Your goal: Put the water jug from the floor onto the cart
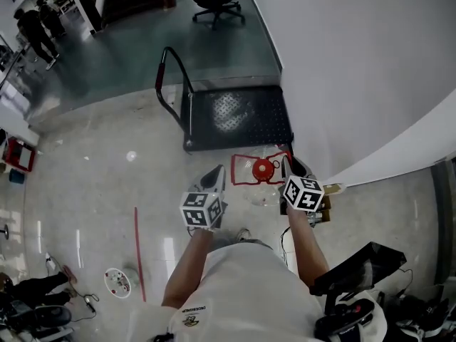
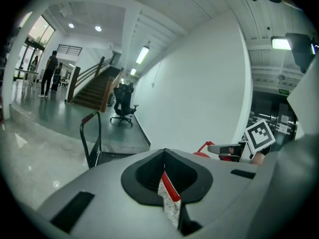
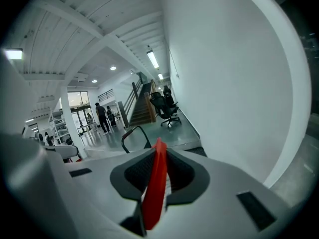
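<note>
Now: left gripper point(image 1: 216, 174) and right gripper point(image 1: 288, 164) both clamped on red handle point(image 3: 156, 179) of water jug point(image 1: 263, 168), which hangs between them. Cart point(image 1: 242, 116) just ahead of jaws. Advise: hold jug level, both sides together, set mid-deck, release only once seated.

No lettering reads right now: the shirt print point(image 1: 191, 315) and green wall sign point(image 2: 284, 91) are too small.

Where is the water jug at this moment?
In the head view the water jug is at centre, clamped between the left gripper and right gripper, just short of the cart, with the white wall at its right.
</note>
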`<state>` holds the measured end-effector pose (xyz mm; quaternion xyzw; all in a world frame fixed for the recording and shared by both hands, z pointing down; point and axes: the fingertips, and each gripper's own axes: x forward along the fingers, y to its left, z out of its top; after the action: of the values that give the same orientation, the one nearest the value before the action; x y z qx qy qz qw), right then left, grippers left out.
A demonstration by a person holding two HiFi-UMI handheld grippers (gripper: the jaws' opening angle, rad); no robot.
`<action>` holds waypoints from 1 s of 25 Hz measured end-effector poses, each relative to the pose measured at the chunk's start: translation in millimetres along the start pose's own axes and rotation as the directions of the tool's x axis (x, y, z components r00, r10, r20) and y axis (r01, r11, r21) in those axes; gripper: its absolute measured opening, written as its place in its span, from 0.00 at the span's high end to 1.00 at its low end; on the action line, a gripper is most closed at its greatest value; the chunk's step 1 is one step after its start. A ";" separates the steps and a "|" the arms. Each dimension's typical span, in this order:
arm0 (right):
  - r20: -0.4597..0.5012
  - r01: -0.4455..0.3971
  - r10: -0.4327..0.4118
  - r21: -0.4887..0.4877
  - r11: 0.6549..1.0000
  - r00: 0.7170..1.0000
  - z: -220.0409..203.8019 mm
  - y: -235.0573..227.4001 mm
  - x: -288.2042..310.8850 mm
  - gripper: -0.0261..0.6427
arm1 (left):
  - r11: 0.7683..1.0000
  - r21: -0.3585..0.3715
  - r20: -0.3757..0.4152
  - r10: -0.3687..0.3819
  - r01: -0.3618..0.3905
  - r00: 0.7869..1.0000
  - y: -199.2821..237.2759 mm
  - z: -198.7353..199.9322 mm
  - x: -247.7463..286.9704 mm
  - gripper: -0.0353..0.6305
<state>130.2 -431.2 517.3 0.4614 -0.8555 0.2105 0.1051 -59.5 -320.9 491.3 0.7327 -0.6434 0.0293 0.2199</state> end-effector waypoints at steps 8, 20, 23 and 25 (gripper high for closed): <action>-0.034 0.031 -0.030 0.027 0.999 0.999 1.0 -26.0 48.9 0.88 | 1.000 -0.009 -0.011 -0.007 0.006 1.000 20.9 12.1 47.8 0.94; -0.097 0.051 -0.046 0.049 0.998 0.994 31.4 -10.8 165.2 0.87 | 0.999 -0.042 -0.033 -0.033 0.032 0.999 105.5 66.6 141.2 0.94; -0.084 0.051 -0.046 0.061 0.997 0.995 48.1 -5.4 200.8 0.87 | 0.999 -0.032 -0.029 -0.030 0.029 0.999 132.5 87.5 162.1 0.94; -0.074 0.053 -0.048 0.066 0.996 0.996 58.6 -3.4 222.6 0.87 | 0.999 -0.025 -0.027 -0.027 0.027 0.999 149.9 99.7 176.8 0.94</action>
<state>11.0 -625.6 549.3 0.4783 -0.8315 0.2532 0.1256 -196.6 -532.4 501.7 0.7380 -0.6307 0.0284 0.2383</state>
